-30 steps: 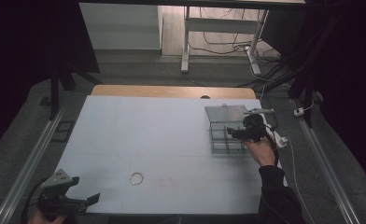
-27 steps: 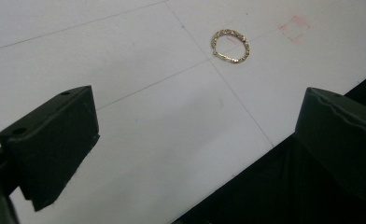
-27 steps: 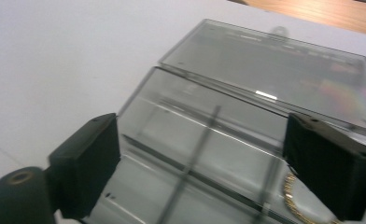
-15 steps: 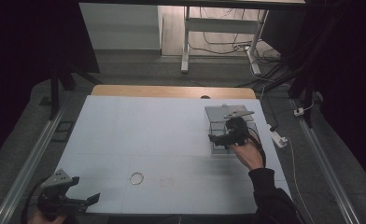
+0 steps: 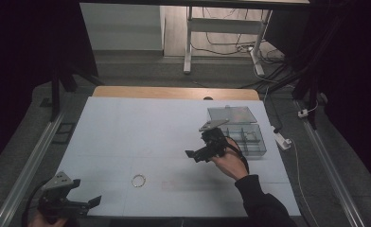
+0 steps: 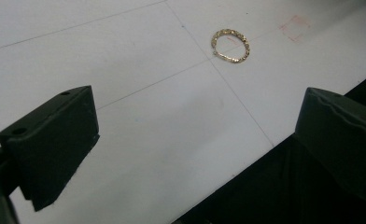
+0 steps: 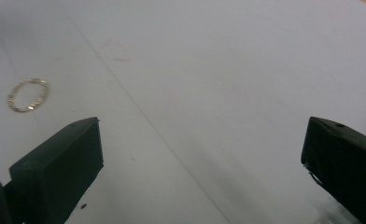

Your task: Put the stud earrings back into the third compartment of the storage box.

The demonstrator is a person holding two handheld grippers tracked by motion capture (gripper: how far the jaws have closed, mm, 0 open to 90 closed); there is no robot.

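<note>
A small gold chain ring lies flat on the white table mat, near the front middle. In the left gripper view the ring sits ahead and right of the wide-apart jaws. My left gripper is open at the table's front left corner, partly over the edge. My right gripper is open and empty, held above the mat just left of a clear plastic compartment box. Far to the left of its jaws, the right gripper view catches the ring.
The clear box has its lid open toward the back. A faint red square mark is drawn on the mat right of the ring. A wooden strip edges the table's far side. Metal rails run along both sides.
My right gripper has moved left and toward the front, away from the clear box and out over the mat. The left gripper has stayed put.
</note>
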